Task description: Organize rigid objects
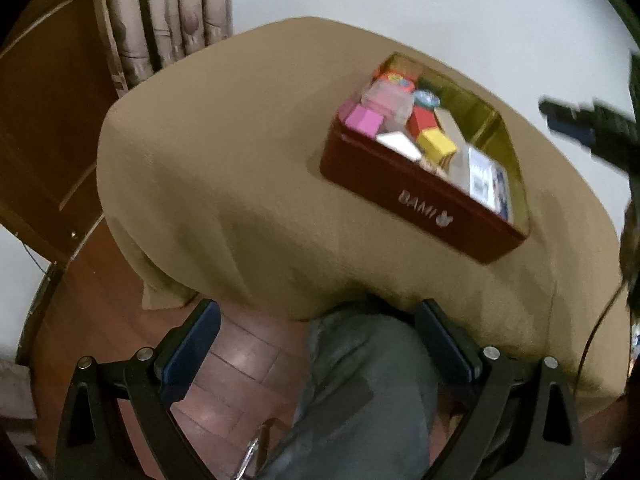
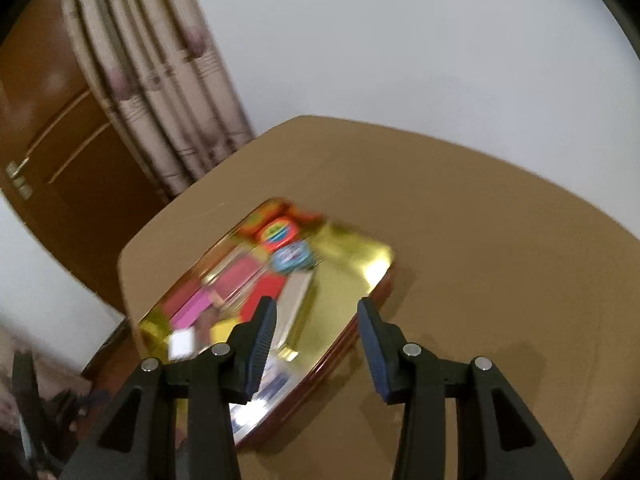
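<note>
I am holding my left gripper (image 1: 318, 332) with its jaws spread wide and nothing between them, low at the near edge of the bench (image 1: 240, 160), short of the red tin (image 1: 404, 188). Between its fingers I am seeing grey trousers (image 1: 360, 380) and the reddish wood floor (image 1: 232, 364) below.

My right gripper (image 2: 316, 330) is also released, its jaws parted with nothing clamped, hanging over the near part of the red tin (image 2: 344, 340); in the left wrist view it is showing as a dark blurred shape (image 1: 592, 128) to the right of the tin.

The tin is sitting on the tan-covered bench (image 2: 480, 260), lid off, with its gold lining (image 2: 340, 280) showing on the emptier right side. Inside, packed toward the left side of the tin, are lying a pink block (image 1: 364, 120), a clear plastic box (image 1: 386, 102), a red block (image 1: 424, 120), a yellow block (image 1: 436, 146), a white card (image 1: 400, 145), a round red-rimmed tin (image 1: 396, 80) and a round blue tin (image 1: 426, 98). A blue-and-white packet (image 1: 486, 180) is lying at the tin's near end. The right wrist view is motion-blurred, so finer detail is not readable.

Beyond the tin, a patterned curtain (image 2: 160, 92) is hanging against a white wall (image 2: 400, 40), with a brown door (image 2: 72, 140) further left.
</note>
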A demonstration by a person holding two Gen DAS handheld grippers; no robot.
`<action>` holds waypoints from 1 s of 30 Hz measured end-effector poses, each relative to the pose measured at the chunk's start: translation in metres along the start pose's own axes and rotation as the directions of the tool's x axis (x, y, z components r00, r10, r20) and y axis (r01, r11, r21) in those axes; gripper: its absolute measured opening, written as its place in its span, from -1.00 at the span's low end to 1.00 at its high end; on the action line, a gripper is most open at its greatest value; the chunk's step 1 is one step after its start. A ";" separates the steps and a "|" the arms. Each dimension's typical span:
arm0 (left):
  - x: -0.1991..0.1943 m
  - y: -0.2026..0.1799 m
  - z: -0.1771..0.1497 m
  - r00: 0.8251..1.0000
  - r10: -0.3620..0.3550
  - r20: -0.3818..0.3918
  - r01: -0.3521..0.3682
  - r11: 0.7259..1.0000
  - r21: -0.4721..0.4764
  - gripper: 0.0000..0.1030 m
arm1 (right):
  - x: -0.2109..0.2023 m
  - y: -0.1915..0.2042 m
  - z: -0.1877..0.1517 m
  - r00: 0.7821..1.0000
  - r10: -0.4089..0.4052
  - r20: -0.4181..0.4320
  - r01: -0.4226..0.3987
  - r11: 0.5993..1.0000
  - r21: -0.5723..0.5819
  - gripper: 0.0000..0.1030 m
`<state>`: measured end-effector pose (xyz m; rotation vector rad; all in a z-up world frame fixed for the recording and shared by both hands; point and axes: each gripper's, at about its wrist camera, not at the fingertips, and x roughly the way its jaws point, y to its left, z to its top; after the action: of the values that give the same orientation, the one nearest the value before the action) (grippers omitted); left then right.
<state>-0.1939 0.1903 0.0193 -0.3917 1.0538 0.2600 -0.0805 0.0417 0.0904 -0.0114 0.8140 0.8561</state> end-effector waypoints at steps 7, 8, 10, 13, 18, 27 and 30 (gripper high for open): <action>-0.032 -0.007 0.022 0.992 0.001 0.125 -0.011 0.997 0.079 0.87 | -0.007 0.017 -0.029 0.996 0.041 0.079 -0.046 0.996 0.074 -0.14; -0.037 -0.011 0.027 0.988 0.005 0.155 -0.022 0.994 0.106 0.87 | -0.008 0.014 -0.033 0.996 0.038 0.086 -0.048 0.993 0.107 -0.14; -0.042 -0.016 0.034 0.981 -0.001 0.193 -0.028 0.988 0.149 0.87 | -0.010 0.010 -0.043 0.994 0.035 0.106 -0.054 0.983 0.178 -0.14; -0.046 -0.026 0.043 0.966 0.008 0.259 -0.066 0.974 0.215 0.87 | -0.021 0.024 -0.061 0.987 -0.021 0.158 -0.013 0.977 0.211 -0.14; -0.050 -0.034 0.052 0.950 -0.037 0.309 -0.054 0.959 0.279 0.88 | -0.049 0.065 -0.083 0.956 -0.158 0.248 0.133 0.984 0.117 0.05; -0.056 -0.048 0.047 0.913 -0.080 0.400 -0.059 0.944 0.323 0.91 | -0.062 0.111 -0.092 0.871 -0.346 0.349 0.325 0.938 0.121 0.32; -0.057 -0.049 0.046 0.898 -0.088 0.431 -0.069 0.940 0.335 0.92 | -0.063 0.123 -0.095 0.819 -0.409 0.403 0.379 0.912 0.155 0.34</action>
<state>-0.1654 0.1653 0.0983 -0.0137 0.6283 0.1404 -0.2478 0.0522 0.1008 0.0646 0.3982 0.4077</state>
